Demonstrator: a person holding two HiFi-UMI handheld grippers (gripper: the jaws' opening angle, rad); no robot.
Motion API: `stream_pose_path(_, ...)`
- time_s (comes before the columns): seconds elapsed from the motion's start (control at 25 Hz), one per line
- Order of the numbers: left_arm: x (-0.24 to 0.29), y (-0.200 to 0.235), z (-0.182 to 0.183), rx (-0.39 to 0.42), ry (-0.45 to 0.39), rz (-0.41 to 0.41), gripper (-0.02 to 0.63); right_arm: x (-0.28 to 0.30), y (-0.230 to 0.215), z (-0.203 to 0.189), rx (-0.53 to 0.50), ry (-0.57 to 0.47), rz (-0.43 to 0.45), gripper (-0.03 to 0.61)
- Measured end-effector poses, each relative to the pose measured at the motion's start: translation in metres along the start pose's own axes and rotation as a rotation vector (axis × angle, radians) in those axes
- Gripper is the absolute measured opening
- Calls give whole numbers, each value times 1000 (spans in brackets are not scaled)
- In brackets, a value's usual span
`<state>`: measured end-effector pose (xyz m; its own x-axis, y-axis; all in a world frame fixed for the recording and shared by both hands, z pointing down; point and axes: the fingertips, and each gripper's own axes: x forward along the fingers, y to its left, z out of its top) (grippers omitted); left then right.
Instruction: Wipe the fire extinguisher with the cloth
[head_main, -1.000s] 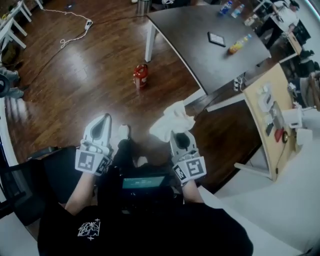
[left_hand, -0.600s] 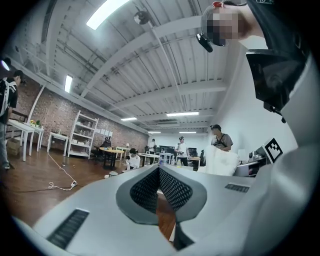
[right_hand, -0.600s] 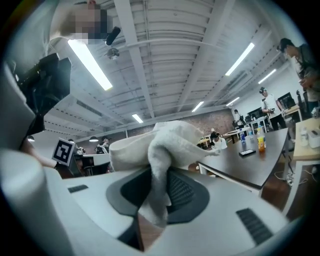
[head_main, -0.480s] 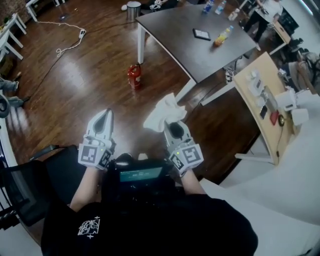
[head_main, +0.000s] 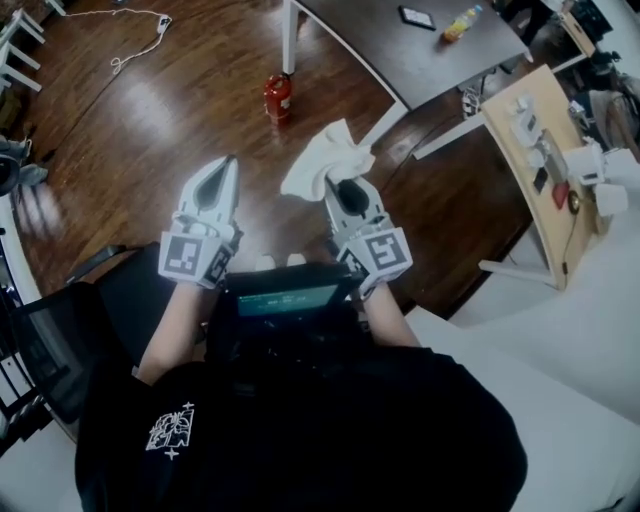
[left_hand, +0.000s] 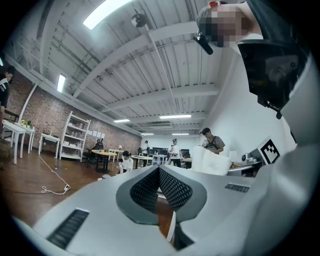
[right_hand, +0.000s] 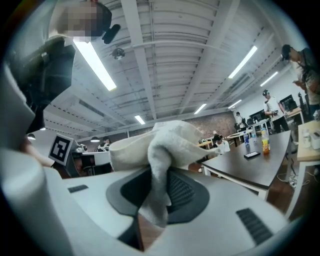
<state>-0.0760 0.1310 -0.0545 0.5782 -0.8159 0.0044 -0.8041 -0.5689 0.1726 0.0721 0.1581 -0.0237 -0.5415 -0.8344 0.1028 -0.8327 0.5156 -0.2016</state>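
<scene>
Black T-shirt (head_main: 330, 430) with white print (head_main: 170, 432)

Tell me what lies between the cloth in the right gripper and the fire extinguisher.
Only bare wooden floor, as the head view shows. Nothing stands between the cloth and the fire extinguisher.

No words or numbers are showing legibly: the square markers (head_main: 188, 258) are carrying only black-and-white patterns, while the white shirt print (head_main: 170, 432) and the teal screen (head_main: 287, 300) are appearing too small to read.
</scene>
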Motion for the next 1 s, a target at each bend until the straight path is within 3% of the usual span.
stream_pose_path(0.24, -12, 1, -14, 12, 21, -13, 3, 11, 18, -14, -5, 5, -2, 95)
stream_pose_path(1.0, -18, -8, -4, 4, -9, -26, 3, 4, 30, -17, -19, 9, -8, 94)
